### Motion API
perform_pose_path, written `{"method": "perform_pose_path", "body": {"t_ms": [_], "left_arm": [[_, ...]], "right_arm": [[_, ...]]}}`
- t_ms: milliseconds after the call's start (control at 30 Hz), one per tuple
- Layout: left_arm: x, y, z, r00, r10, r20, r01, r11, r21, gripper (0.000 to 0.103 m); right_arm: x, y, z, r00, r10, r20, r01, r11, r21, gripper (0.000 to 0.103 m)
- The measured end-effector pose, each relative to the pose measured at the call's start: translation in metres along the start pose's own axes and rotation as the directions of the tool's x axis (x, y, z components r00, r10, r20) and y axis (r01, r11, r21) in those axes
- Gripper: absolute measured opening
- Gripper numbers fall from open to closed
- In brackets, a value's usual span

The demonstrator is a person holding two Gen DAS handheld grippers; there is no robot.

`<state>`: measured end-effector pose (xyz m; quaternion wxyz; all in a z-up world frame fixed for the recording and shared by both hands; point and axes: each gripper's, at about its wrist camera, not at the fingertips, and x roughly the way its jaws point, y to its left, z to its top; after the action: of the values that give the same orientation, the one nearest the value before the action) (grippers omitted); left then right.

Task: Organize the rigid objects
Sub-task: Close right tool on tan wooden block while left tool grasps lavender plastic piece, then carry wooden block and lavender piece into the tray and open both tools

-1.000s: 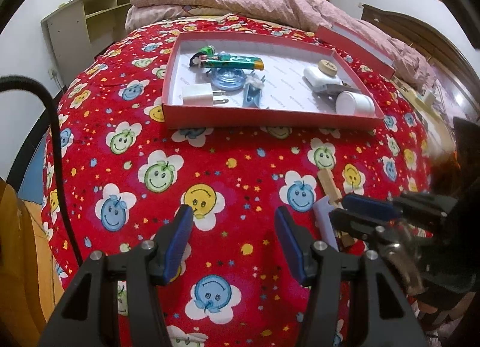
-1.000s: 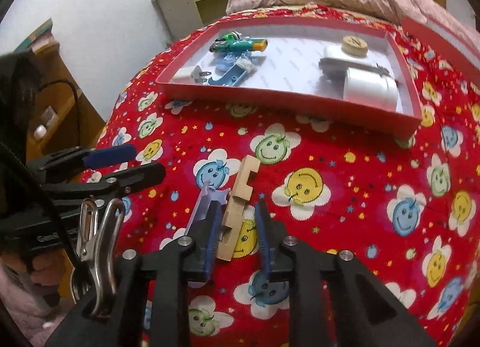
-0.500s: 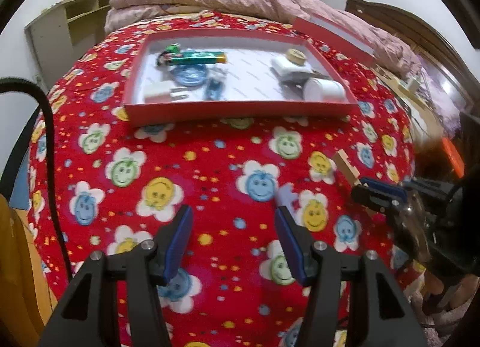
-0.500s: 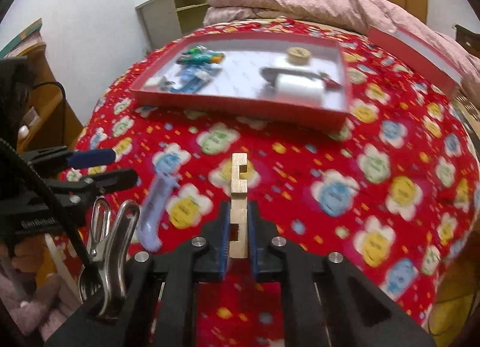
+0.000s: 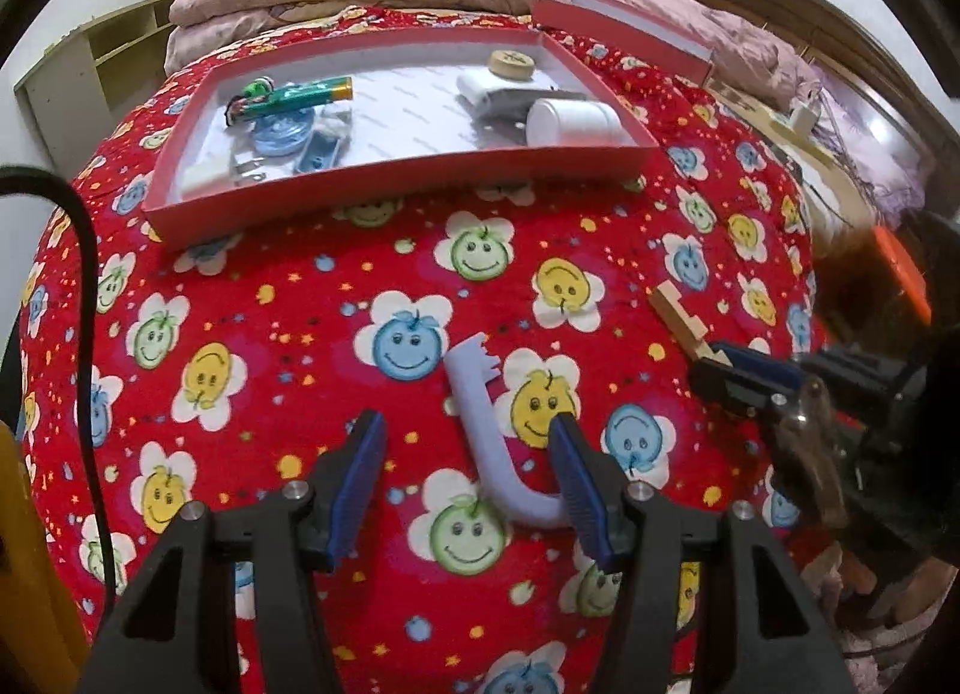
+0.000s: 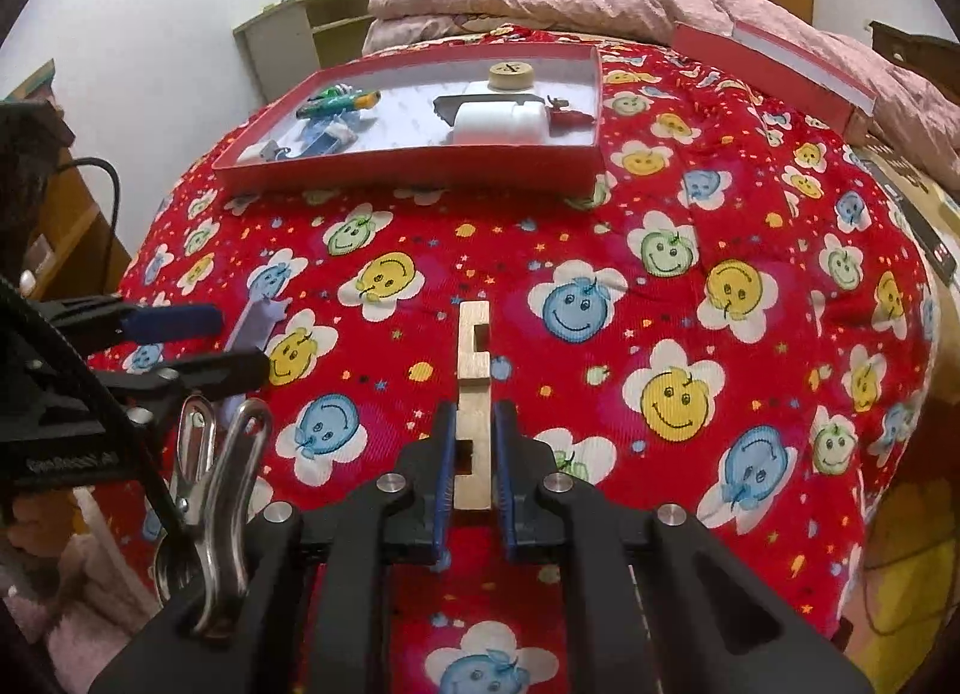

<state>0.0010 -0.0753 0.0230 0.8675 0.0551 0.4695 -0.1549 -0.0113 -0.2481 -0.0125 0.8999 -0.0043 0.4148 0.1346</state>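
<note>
Item: notched wooden block (image 6: 473,388), clamped at its near end in my right gripper (image 6: 472,463), jutting forward over the bed (image 6: 750,202). Item: lilac plastic hook (image 5: 489,424), lying on the bedspread between my left gripper's (image 5: 465,481) half-spread jaws, unheld. Destination: red tray (image 6: 420,168), far side. Risk: block pivots from the end-only pinch; hook slides on soft fabric. Both grippers angle steeply downward.
</note>
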Motion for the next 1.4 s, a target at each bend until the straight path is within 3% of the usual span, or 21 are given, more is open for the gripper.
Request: {"method": "perform_pose_path", "body": {"t_ms": [200,367,433,967,1400], "left_arm": [[0.003,-0.013,-0.001,0.999,0.036,0.019,-0.037,0.998,0.051,0.051],[0.003,-0.015,-0.002,1.0,0.015,0.025,-0.017,0.998,0.064,0.022],[0.002,-0.016,-0.003,1.0,0.002,0.023,-0.003,0.998,0.068,0.015],[-0.019,0.012,0.008,0.996,-0.001,0.086,0.001,1.0,0.001,0.015],[-0.039,0.05,0.062,0.981,0.047,0.187,-0.032,0.996,-0.083,0.015]], "right_arm": [[0.0,-0.002,-0.001,1.0,0.017,0.014,-0.017,1.0,0.014,0.013],[-0.001,-0.003,-0.001,0.999,0.027,0.018,-0.027,0.999,0.024,0.013],[-0.001,-0.003,-0.001,0.999,0.031,0.022,-0.031,0.999,0.029,0.013],[-0.007,-0.001,0.009,0.996,0.078,0.042,-0.081,0.995,0.066,0.012],[-0.014,0.015,0.061,0.992,0.071,0.102,-0.074,0.997,0.022,0.012]]}}
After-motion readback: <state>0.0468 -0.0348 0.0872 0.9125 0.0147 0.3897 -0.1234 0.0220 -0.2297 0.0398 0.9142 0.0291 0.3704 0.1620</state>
